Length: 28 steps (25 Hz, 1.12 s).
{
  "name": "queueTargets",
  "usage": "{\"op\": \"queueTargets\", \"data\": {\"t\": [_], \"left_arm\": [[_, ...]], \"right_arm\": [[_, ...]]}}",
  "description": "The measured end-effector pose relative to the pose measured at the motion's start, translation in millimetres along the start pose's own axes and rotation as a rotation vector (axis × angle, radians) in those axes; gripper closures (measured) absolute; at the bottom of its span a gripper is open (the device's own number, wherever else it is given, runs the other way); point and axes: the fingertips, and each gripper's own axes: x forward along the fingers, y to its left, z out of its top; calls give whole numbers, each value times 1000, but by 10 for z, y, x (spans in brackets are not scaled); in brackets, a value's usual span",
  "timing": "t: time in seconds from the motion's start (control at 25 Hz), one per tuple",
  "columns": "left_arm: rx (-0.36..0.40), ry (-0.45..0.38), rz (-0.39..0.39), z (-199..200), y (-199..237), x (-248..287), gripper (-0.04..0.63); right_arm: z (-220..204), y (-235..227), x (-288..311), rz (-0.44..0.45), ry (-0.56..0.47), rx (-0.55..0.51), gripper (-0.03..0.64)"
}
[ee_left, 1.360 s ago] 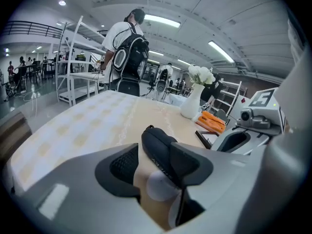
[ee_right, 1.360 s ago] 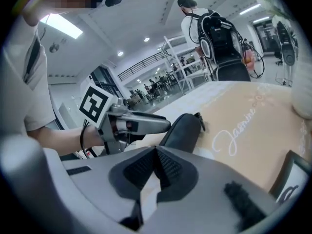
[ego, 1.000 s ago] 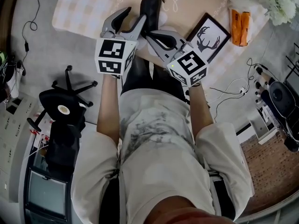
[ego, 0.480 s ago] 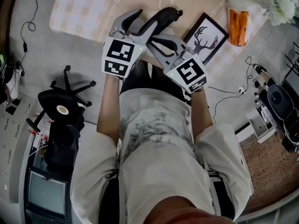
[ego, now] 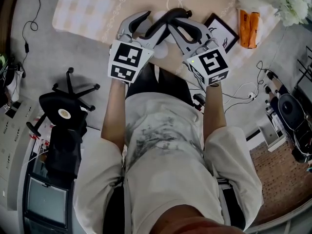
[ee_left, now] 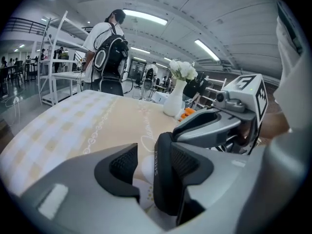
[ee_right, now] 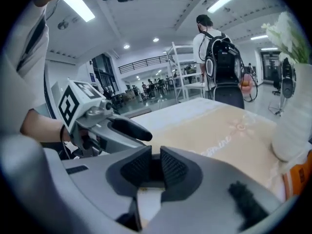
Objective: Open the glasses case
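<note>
The left gripper has its jaws set wide on the 1 open black case, over the table, and they have just been opening. The case's black wall lies on 1 pad and its white lining fills the gap. Embossed letters on that wall are unreadable.

The right gripper, beside the case, has its jaws narrowly apart, also just opening. Only a dark slit shows between the pads.

On the table are 1 framed deer picture, 1 orange pack and 1 white vase. Cursive on the cloth seems to read "Jasmine".
</note>
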Motion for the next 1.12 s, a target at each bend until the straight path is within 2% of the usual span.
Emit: {"op": "queueTargets", "data": {"t": [0.2,0.28,0.4,0.84,1.12], "left_arm": [[67,-41,-35,5,-115,-232,338],[94,-34,-45,-68,-168,-331,324],[94,-15,-61,-220,-235,-415,304],[59,54,-10,-679,-256,-242,285],[126,84,37,-681,-266,-33,290]], "right_arm": [[10,-17,89,-1,-22,14,559],[16,-22,104,-3,-21,11,559],[23,-30,112,-5,-22,7,559],[42,-30,153,-25,-28,15,558],[40,-38,139,-39,-37,34,560]]}}
